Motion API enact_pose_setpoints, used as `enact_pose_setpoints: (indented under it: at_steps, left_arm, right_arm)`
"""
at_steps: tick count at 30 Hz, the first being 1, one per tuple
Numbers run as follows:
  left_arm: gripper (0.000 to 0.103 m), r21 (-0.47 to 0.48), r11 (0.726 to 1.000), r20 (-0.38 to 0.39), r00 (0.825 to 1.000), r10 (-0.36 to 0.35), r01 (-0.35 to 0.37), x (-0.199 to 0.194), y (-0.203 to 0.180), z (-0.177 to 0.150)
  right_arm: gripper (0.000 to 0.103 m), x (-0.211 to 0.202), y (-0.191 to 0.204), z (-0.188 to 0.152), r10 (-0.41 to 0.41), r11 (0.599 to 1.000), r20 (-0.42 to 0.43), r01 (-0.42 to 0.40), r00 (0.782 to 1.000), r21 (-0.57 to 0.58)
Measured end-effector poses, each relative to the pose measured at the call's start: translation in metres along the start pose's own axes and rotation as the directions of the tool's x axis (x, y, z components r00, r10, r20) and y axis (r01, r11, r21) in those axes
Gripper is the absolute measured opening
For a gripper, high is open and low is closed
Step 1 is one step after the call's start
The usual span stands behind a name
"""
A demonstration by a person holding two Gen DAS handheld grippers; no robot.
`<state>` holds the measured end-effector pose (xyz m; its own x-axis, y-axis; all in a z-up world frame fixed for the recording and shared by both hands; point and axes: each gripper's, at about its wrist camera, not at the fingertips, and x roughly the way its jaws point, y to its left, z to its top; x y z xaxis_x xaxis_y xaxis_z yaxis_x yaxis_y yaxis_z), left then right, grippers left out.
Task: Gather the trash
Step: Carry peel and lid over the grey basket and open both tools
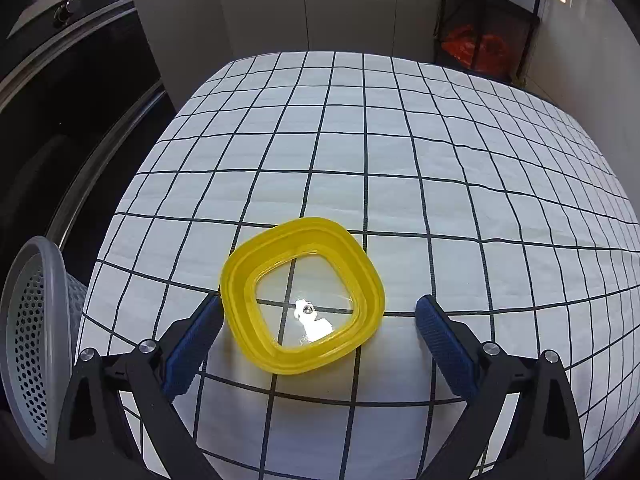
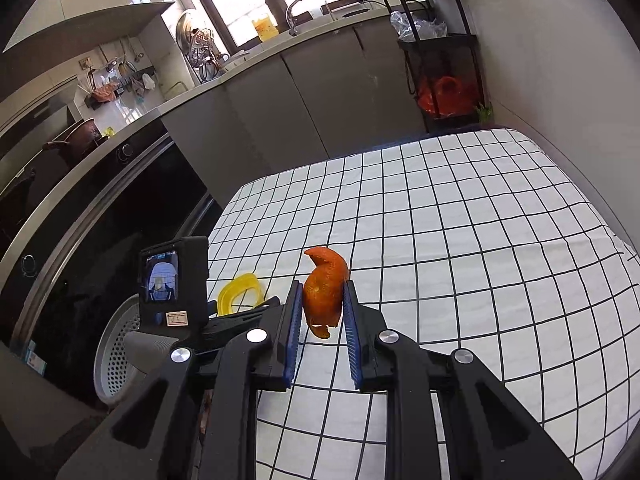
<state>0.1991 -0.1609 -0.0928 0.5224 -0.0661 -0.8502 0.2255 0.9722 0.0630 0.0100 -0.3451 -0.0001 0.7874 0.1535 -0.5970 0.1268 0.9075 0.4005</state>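
- An orange peel (image 2: 325, 288) is gripped by the right tool (image 2: 322, 292), its blue pads nearly together and pressed on both sides of the peel, which is carried clear above the surface (image 2: 460, 220).
- The left tool (image 1: 320, 312) is held wide open, with nothing gripped; its pads are spread either side of a yellow lid (image 1: 302, 294), the left pad just beside the lid's rim, the right pad apart from it.
- The step in hand is judged to be a double one: the peel is on its way to the bin, while the lid is being lined up for a pick.
- A grey perforated basket (image 1: 36, 344) is seen standing off the left edge of the surface, below it; this is taken to be the place for the trash.
- For the peel, a carry leftward over the basket's mouth and then a release is called for.
- For the lid, the tool must be lowered and closed across the rim; a flat, low thing like this could slide on the cloth if only one pad meets it first.
- The peel is seen as a curled, bright orange strip, upright between the pads, a curved tip above and a ragged end hanging below.
- The lid is a rounded yellow square frame with a clear centre, lying flat on the checked cloth, glare showing in the middle.
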Motion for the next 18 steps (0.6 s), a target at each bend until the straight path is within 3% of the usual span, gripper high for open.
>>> enact_pose_setpoints:
  at_steps: [4, 8, 13, 18]
  left_arm:
    - [0.090, -0.027, 0.999, -0.005, 1.000, -0.021, 0.021, 0.004, 0.003, 0.003]
    - [0.071, -0.044, 0.998, -0.003, 0.999, -0.048, 0.048, 0.003, 0.008, 0.006]
    - [0.069, -0.041, 0.998, 0.015, 0.999, -0.047, 0.048, -0.005, 0.016, 0.003]
    - [0.069, -0.029, 0.999, 0.076, 0.996, -0.040, 0.042, -0.041, 0.027, -0.008]
  right_arm:
    - [0.020, -0.001, 0.001, -0.001, -0.002, 1.000, 0.001, 0.002, 1.000, 0.000]
    - [0.020, 0.000, 0.002, 0.000, -0.004, 1.000, 0.004, 0.004, 1.000, 0.001]
    - [0.020, 0.003, 0.004, -0.001, -0.010, 1.000, -0.003, 0.010, 1.000, -0.008]
    - [0.020, 0.008, 0.011, -0.002, -0.016, 1.000, -0.006, 0.016, 1.000, -0.024]
